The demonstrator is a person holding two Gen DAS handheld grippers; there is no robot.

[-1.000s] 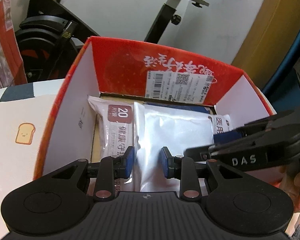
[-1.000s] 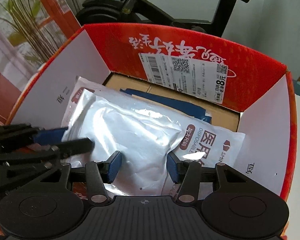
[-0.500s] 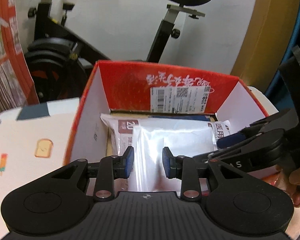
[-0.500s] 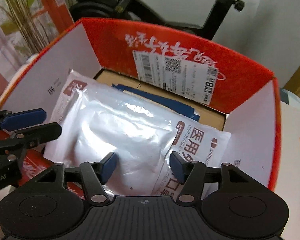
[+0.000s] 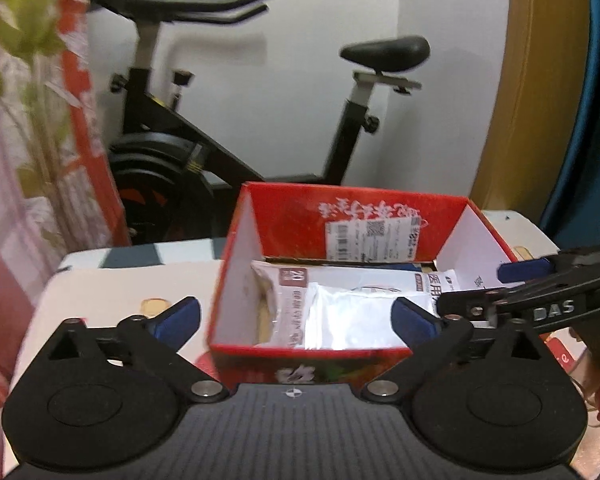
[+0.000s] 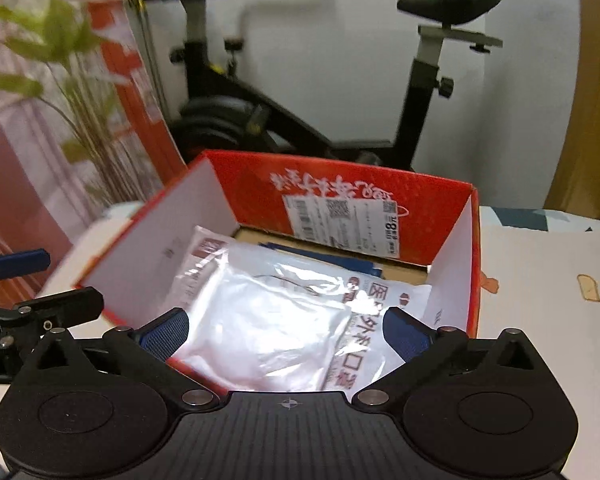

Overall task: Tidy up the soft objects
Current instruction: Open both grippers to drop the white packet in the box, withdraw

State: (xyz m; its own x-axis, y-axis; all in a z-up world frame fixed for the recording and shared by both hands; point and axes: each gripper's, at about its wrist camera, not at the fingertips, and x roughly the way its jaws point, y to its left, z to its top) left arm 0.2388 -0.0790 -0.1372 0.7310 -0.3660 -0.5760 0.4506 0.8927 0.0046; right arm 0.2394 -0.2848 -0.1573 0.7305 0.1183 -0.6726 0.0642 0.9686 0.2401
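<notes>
The clear, shiny plastic pouch with something white inside [image 6: 268, 320] lies on top of the pile in the open red cardboard box with white inner walls [image 6: 216, 216], crinkled and catching the light. Under it sits a flat white packet of masks with a reddish-brown label and Chinese print [image 6: 364, 332], which sticks out on the pouch's right side and again at the far left corner, and beneath that a dark blue flat item [image 6: 324, 258] shows toward the back wall, over the box's brown cardboard floor. A white shipping label with a barcode [image 6: 340, 220] is stuck on the red back wall (upside down, like the white lettering above it).

The right gripper [image 6: 286, 330] hangs over the near edge of the box with its blue-padded fingers spread wide, nothing between them; the pouch lies below and ahead of that gap, not touched. The left gripper [image 5: 296, 318] is likewise spread wide and empty, held just before the box's near wall, with the pouch [image 5: 352, 320] inside beyond it.

The box stands on a pale table cover printed with little toast pictures [image 6: 540, 300]. Behind are a black exercise bike [image 5: 228, 152] and a green leafy plant [image 6: 52, 64].
</notes>
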